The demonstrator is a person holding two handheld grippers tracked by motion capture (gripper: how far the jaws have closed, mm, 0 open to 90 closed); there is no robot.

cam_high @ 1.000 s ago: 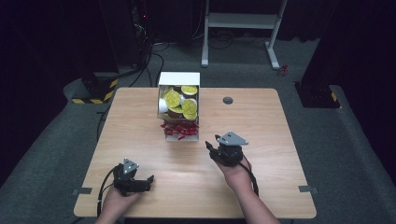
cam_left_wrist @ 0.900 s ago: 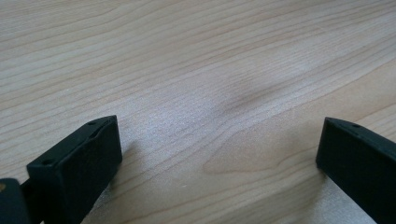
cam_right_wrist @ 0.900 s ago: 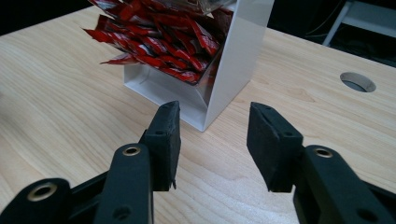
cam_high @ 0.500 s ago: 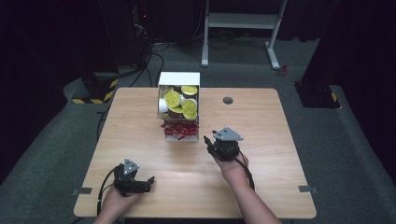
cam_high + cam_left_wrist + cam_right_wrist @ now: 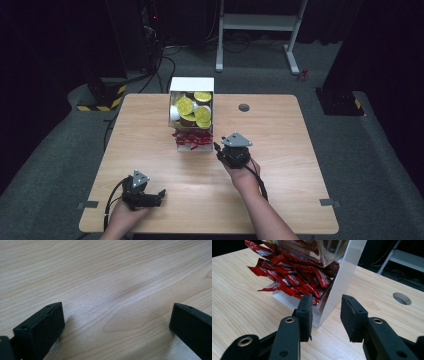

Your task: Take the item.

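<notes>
— So where did the white stand [image 5: 342, 277] sit relative to the right gripper [image 5: 325, 315]?
— Just ahead: its side wall rose between the jaws, which had just been closing but touched nothing.
— And the red sachets [image 5: 294, 280]?
— Spilling from its lower shelf; the upper part was cut off.
— The left gripper [image 5: 116, 322]?
— Agape over bare table [image 5: 105, 270].

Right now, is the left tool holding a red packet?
No, the left tool has its jaws wide apart over bare table, while the red packets sit in the white holder.
</notes>
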